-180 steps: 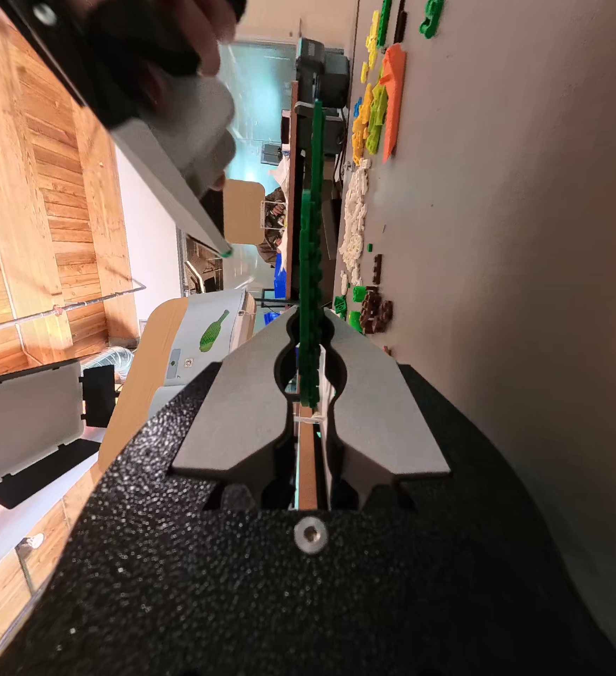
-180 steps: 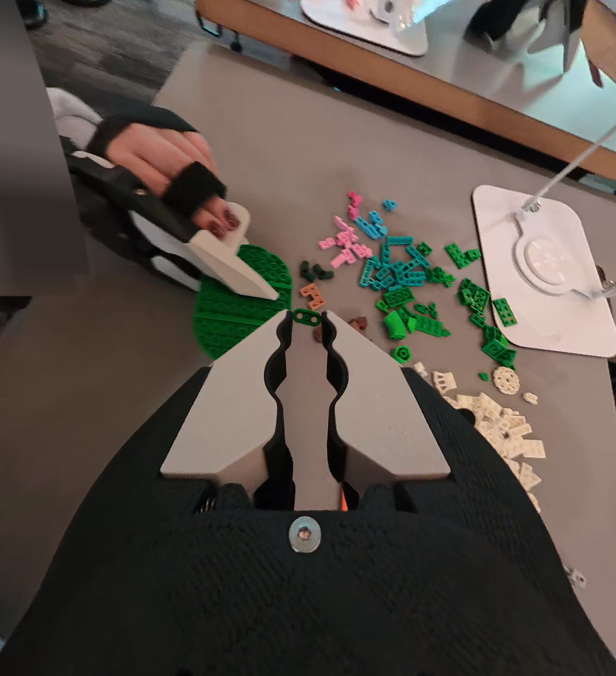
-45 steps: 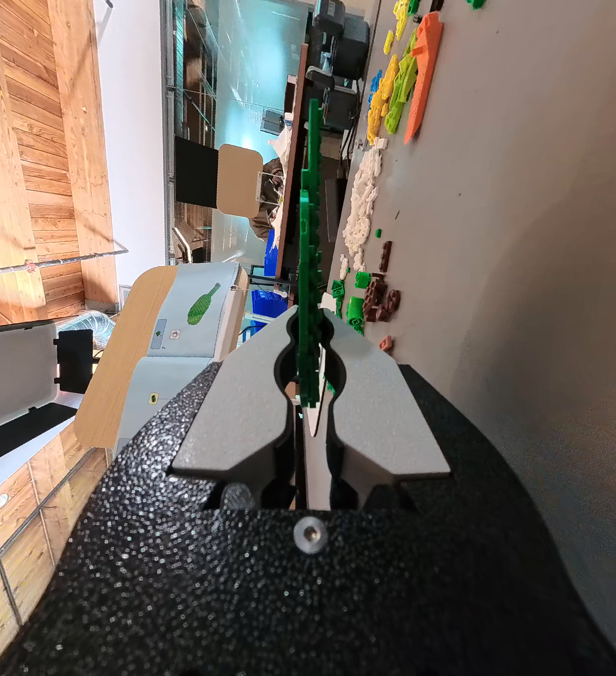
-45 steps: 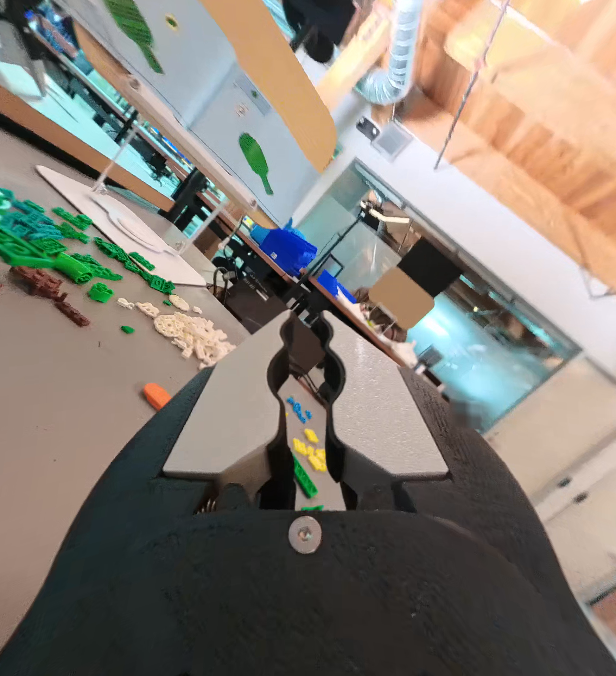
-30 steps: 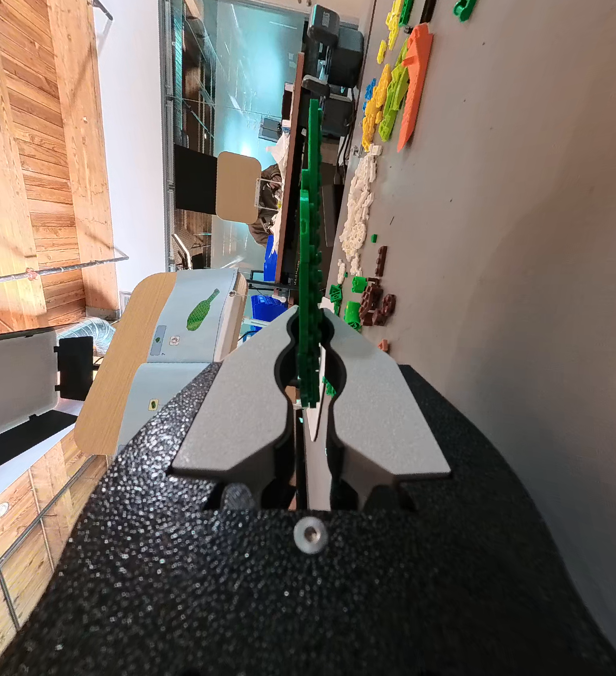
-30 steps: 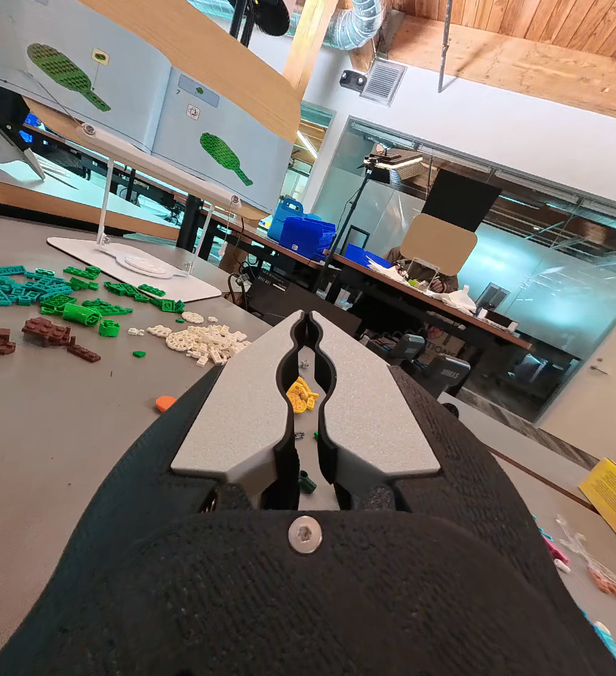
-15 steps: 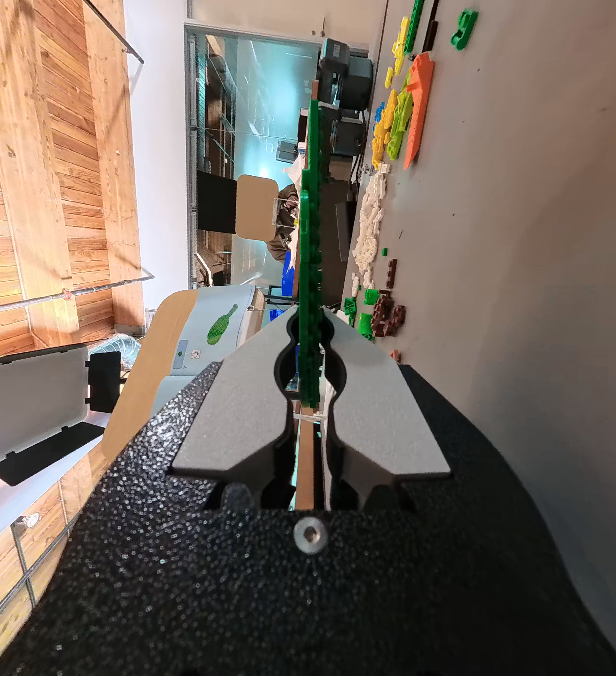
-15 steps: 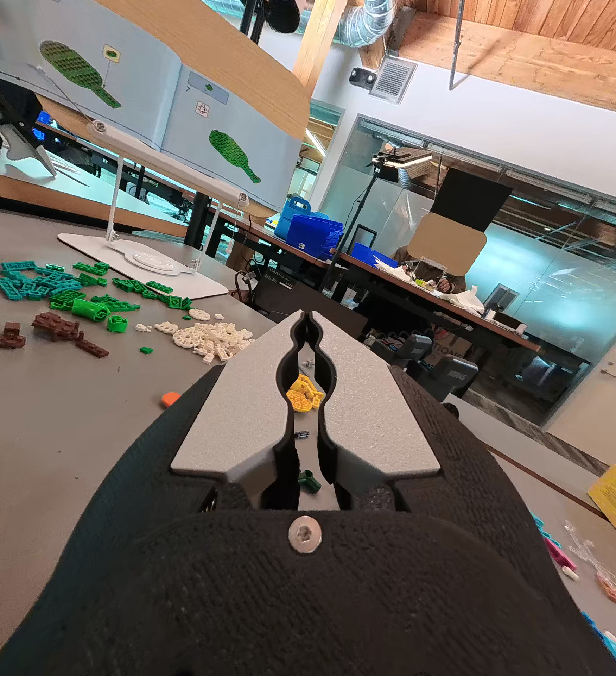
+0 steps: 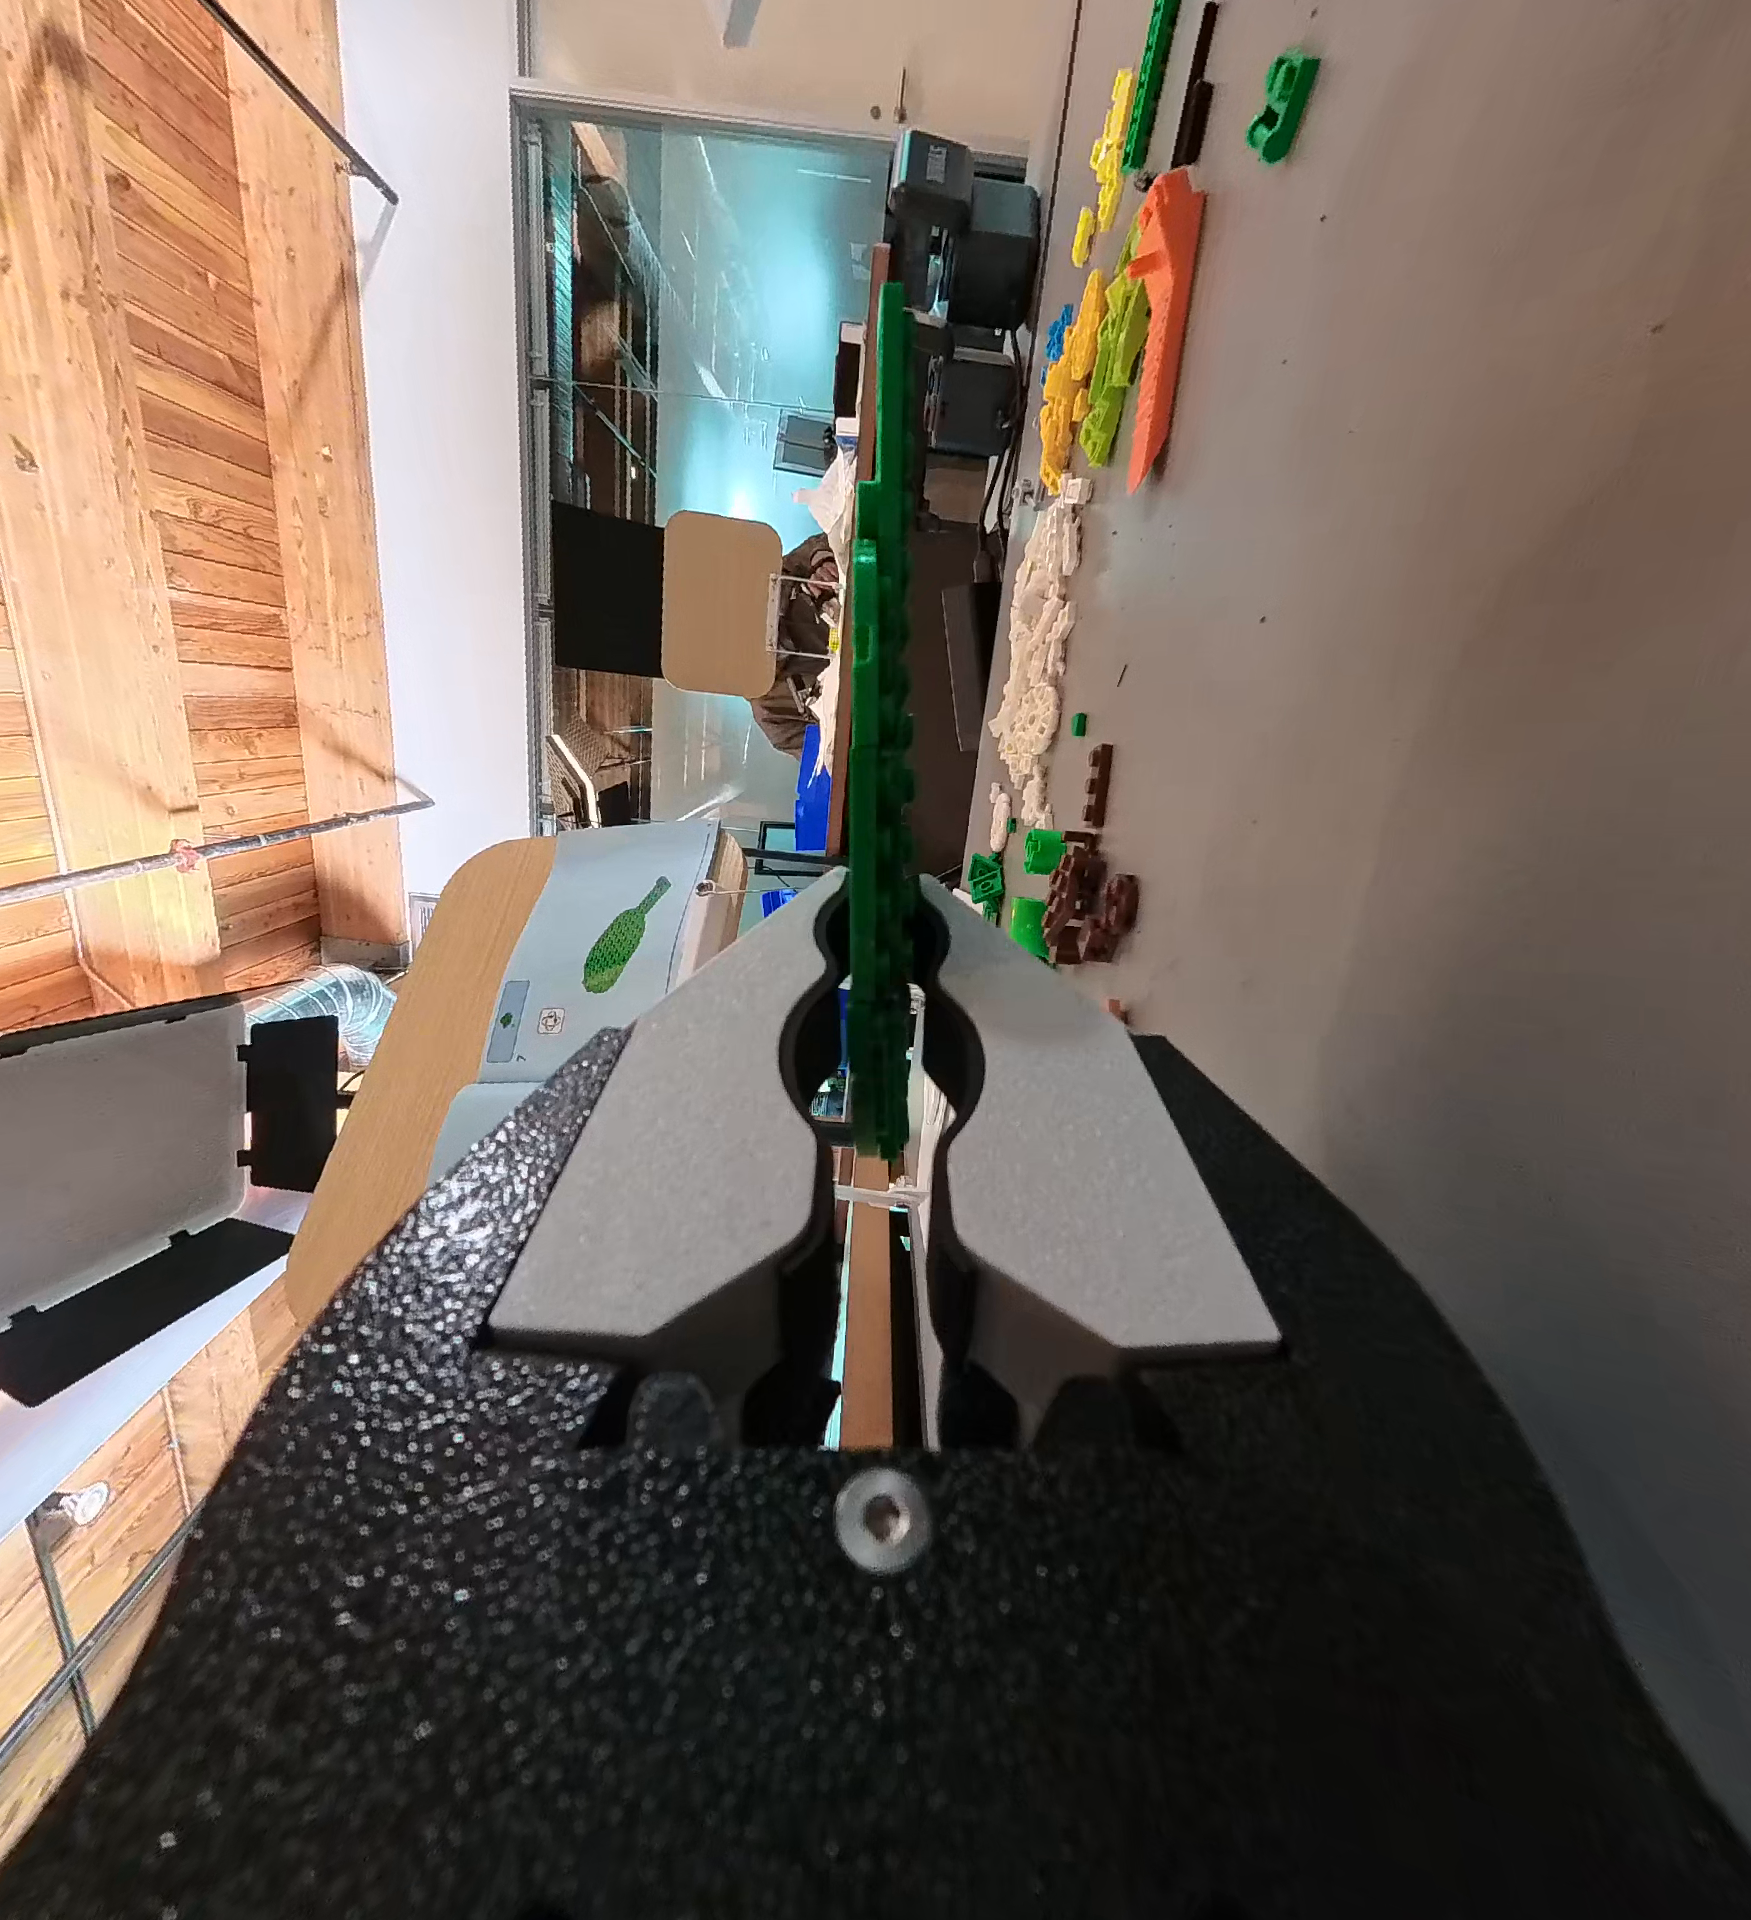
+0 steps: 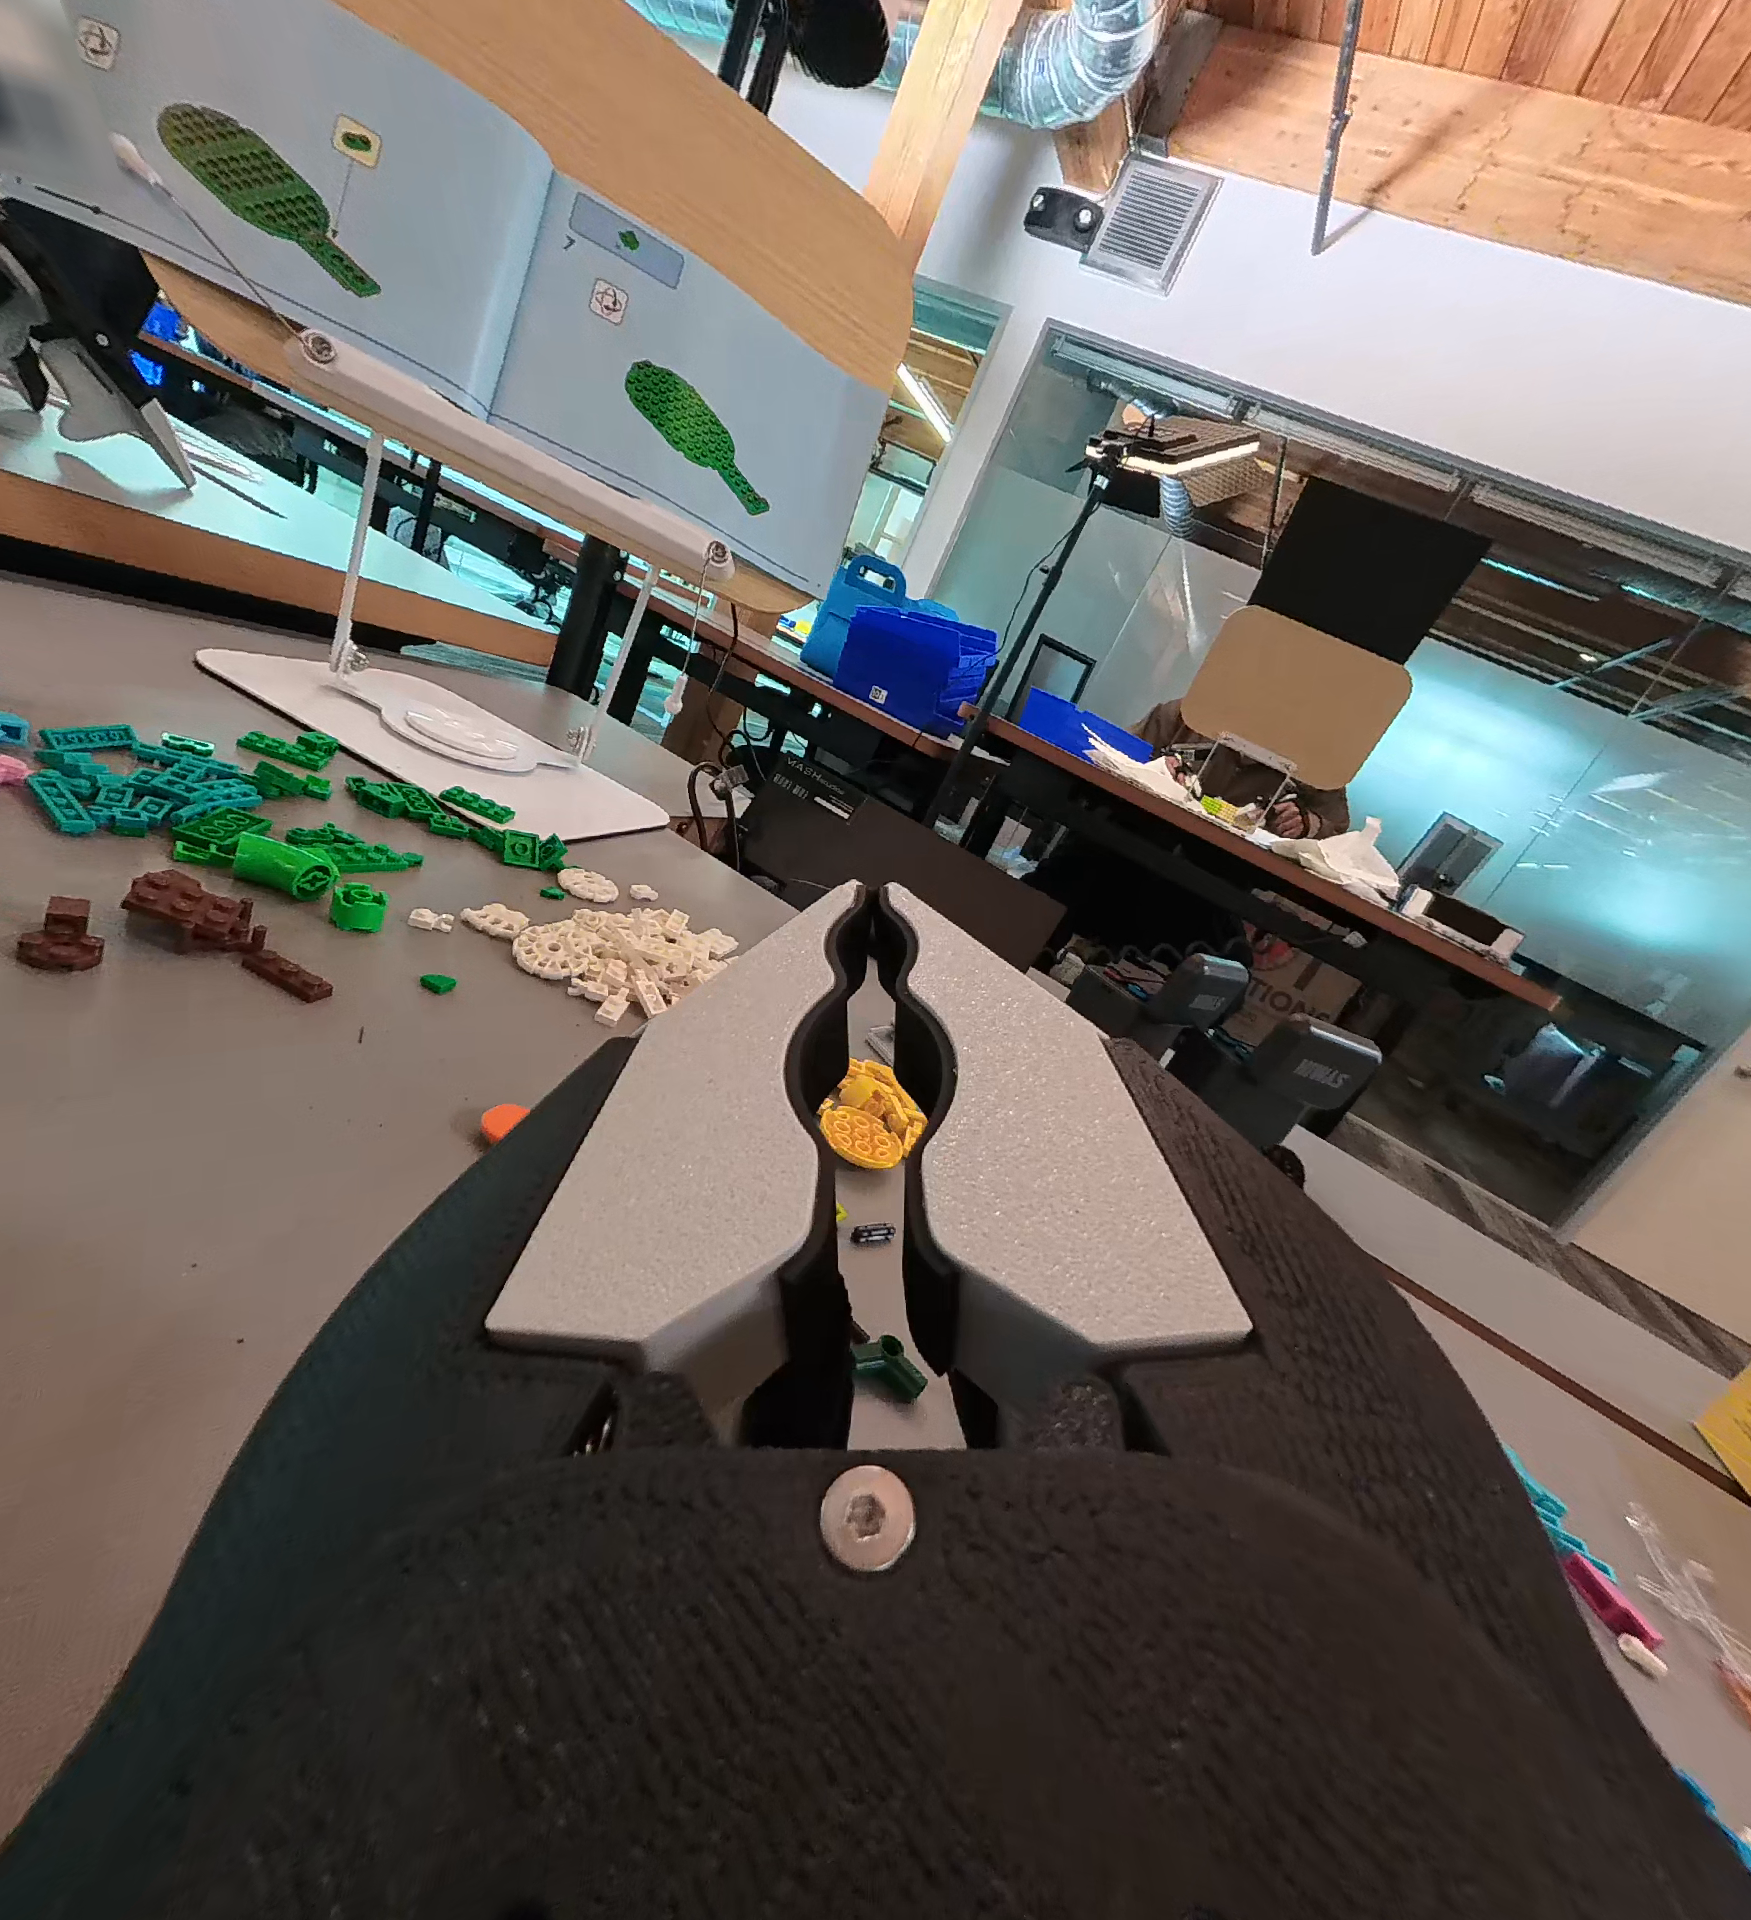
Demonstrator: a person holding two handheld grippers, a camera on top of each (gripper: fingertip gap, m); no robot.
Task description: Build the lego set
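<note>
My left gripper (image 9: 883, 883) is shut on a flat green studded plate (image 9: 881, 644), seen edge-on. The plate stands out from the fingertips, held in the air beside the grey table (image 9: 1473, 727). My right gripper (image 10: 873, 896) is shut, its fingertips touching with nothing between them. It hovers low over the grey table (image 10: 175, 1143). A yellow round piece (image 10: 869, 1124) and a small dark green piece (image 10: 886, 1363) lie on the table below, seen through the gap behind the fingertips.
Loose pieces lie on the table: white ones (image 10: 622, 951), brown ones (image 10: 185, 914), green ones (image 10: 289, 868), teal ones (image 10: 123, 790), a small orange one (image 10: 503, 1120). A white stand base (image 10: 455, 748) carries an instruction booklet (image 10: 497, 270). An orange plate (image 9: 1162, 332) and yellow pieces (image 9: 1068, 384) lie farther off. Some 20 centimeters of space lies between my two pairs of fingers.
Six seconds ago the right gripper pinched a small green piece near the plate; now its fingertips are bare and it has swung up and away. The left gripper still holds the green plate, barely shifted.
</note>
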